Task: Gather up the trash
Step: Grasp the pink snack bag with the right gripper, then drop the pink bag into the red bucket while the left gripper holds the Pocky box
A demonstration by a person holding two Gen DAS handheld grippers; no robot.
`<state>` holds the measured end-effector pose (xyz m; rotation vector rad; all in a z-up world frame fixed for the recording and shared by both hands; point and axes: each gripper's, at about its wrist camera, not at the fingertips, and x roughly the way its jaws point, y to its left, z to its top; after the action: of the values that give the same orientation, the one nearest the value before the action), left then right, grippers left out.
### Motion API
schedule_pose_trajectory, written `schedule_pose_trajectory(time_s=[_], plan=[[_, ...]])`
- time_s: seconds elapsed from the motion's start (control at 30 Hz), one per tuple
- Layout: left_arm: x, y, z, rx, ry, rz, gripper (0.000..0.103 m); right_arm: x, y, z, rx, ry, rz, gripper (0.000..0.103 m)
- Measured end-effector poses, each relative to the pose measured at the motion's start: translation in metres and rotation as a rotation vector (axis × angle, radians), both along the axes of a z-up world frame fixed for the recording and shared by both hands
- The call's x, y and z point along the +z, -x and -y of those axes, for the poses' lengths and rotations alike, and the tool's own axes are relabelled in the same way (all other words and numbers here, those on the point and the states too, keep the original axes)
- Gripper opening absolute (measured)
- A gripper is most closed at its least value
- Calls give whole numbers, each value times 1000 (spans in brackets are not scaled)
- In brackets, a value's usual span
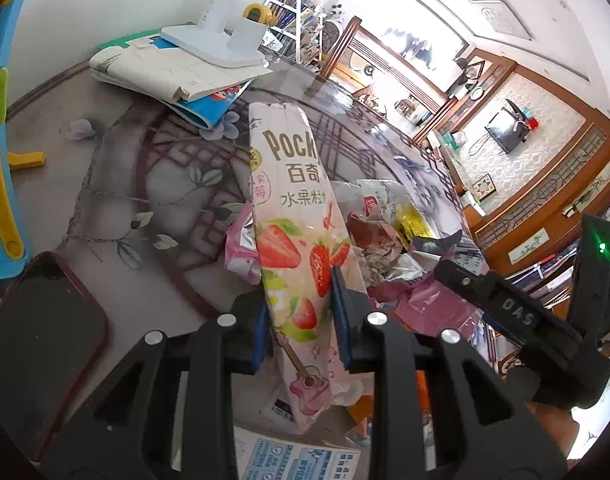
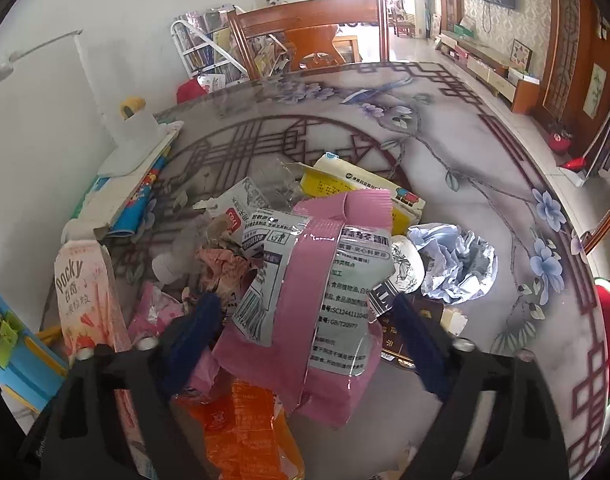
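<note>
Left gripper (image 1: pixel 301 316) clamped on Pocky box (image 1: pixel 293 216); right gripper (image 2: pixel 305 336) open around pink wrapper (image 2: pixel 329 304), not gripping. Slick film may slip out.

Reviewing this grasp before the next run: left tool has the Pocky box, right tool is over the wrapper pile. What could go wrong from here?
1. The left tool pinches the Pocky box near its lower end; the long box could pivot or slip.
2. The right tool straddles the pink wrapper, which overlaps the orange wrapper; closing may drag both.
3. The crumpled foil lies loose nearby and could get knocked away.
</note>
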<state>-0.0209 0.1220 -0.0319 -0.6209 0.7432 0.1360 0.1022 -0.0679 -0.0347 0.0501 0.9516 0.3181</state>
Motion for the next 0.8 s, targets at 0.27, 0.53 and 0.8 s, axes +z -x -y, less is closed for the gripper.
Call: schedule_pose_trajectory(time_s=[0.27, 0.53, 0.8], plan=[[-3, -3, -1, -7, 2, -7, 26, 16, 17, 4, 76, -23, 54, 47], [-4, -7, 1, -27, -7, -14, 26, 43, 34, 29, 91, -79, 106, 46], [-6, -10, 4, -38, -24, -19, 26, 54, 49, 80, 46, -91, 139, 46]])
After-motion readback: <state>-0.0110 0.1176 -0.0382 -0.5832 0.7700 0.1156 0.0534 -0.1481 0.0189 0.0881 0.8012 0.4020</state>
